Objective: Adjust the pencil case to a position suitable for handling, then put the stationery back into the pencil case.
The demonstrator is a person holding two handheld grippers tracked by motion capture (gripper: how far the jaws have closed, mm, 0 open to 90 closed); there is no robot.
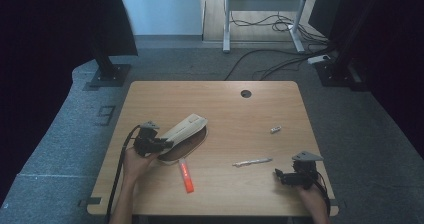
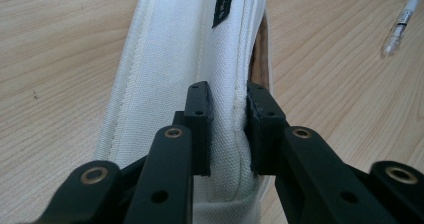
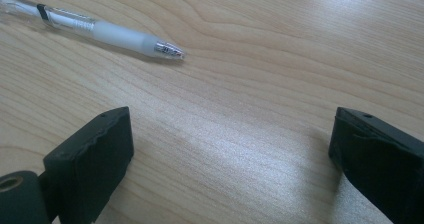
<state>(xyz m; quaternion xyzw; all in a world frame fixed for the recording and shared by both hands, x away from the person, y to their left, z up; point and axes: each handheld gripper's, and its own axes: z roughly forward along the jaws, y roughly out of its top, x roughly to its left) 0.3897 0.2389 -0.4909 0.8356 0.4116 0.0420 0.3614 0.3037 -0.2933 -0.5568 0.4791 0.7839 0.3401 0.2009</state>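
Desk frame (image 1: 262, 14): top centre of the high view
Cables (image 1: 280, 64): upper right, on grey carpet (image 1: 65, 129)
Black stand (image 1: 107, 71): upper left

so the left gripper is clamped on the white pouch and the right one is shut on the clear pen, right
Not quite. The left gripper is clamped on the white pouch, but the right gripper is open, its fingers wide apart over bare table, with the clear pen lying ahead untouched. The right gripper view shows it.
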